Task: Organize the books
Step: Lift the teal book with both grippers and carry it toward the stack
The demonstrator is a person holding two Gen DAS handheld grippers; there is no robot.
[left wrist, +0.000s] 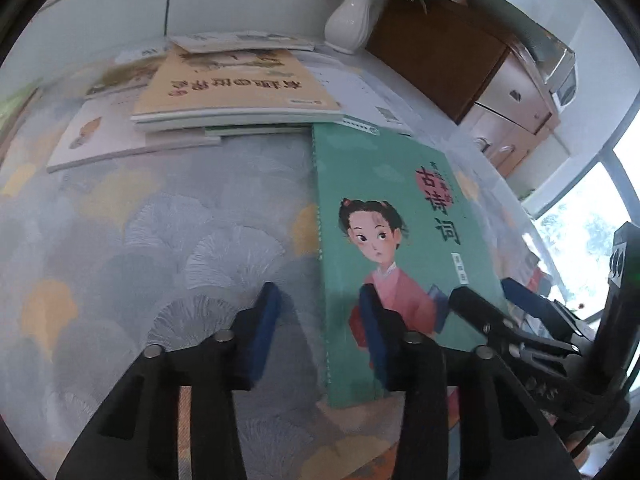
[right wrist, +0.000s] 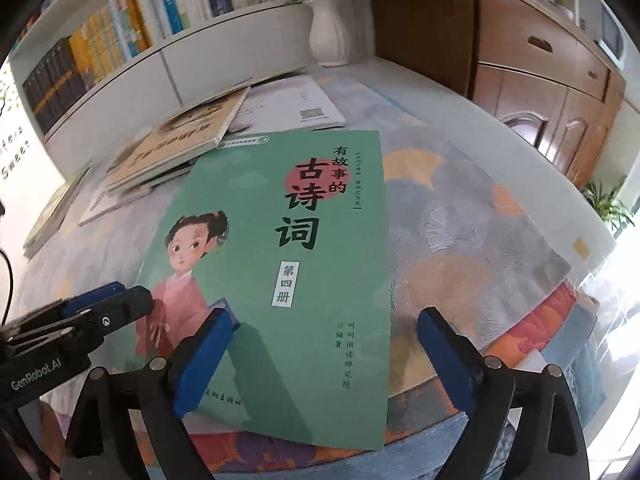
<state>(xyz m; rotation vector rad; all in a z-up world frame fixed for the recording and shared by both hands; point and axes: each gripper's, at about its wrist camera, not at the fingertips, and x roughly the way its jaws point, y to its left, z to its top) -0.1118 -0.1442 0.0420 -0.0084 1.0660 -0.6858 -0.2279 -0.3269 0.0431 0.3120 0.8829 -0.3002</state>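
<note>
At centre frame in the right view, the green book (right wrist: 280, 264) lies flat on the table (right wrist: 460, 220), apart from the stack (right wrist: 176, 148) at upper left. Right gripper (right wrist: 324, 360) gapes, empty; left gripper (left wrist: 320, 332) straddles the book's edge, unclamped. Stacking remains.

A home study: stocked white bookshelf (right wrist: 100, 52), wooden cabinet (right wrist: 540, 76), flower vase (right wrist: 330, 36), patterned tablecloth (left wrist: 160, 240).

Ahead of my left gripper (left wrist: 320, 320), the tan book (left wrist: 236, 84) hides most of the books (left wrist: 180, 128) beneath. Its right finger (left wrist: 374, 332) covers part of the green book (left wrist: 384, 216).
</note>
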